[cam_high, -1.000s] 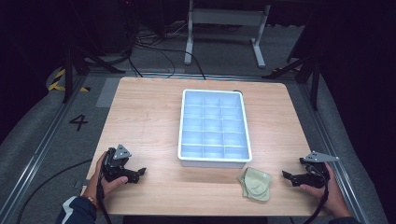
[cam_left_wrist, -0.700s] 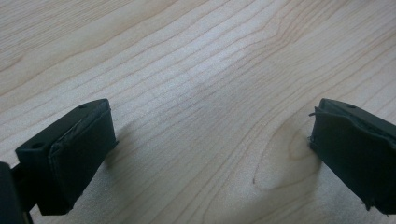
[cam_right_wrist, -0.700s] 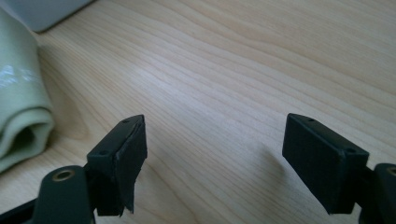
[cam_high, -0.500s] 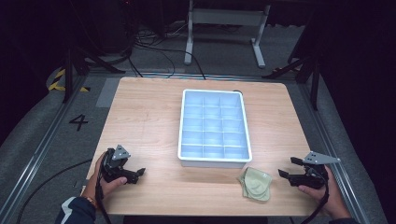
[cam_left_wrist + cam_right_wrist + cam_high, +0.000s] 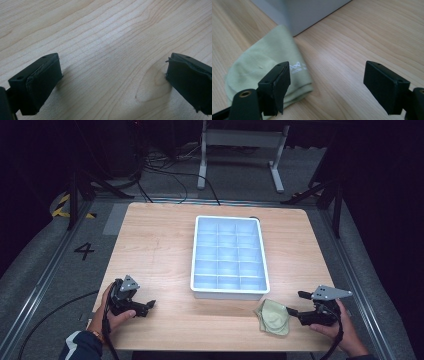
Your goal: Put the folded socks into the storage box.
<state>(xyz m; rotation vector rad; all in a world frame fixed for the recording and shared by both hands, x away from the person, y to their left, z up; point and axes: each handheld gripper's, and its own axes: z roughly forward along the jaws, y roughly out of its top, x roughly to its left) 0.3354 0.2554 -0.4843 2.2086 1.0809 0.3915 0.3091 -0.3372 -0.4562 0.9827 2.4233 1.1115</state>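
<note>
High view first: a pale green cloth (image 5: 273, 316) lies crumpled on the wooden table (image 5: 160, 245), just in front of the near right corner of the white divided tray (image 5: 229, 251). It looks soft and light, likely to sag and slide on the smooth wood, so I'd judge a pinch on a raised fold or the thick near hem safer than on a flat part. The right gripper (image 5: 294, 304) sits just to the cloth's right, pointing at it; its jaws have just been closing partway but stand well apart with nothing between them. Right gripper view shows the cloth (image 5: 264, 72) lying behind the left-hand jaw, off to that side rather than centred in the gap. Over at the table's near left, the left gripper (image 5: 146, 305) rests with jaws wide and empty above bare wood.
</note>
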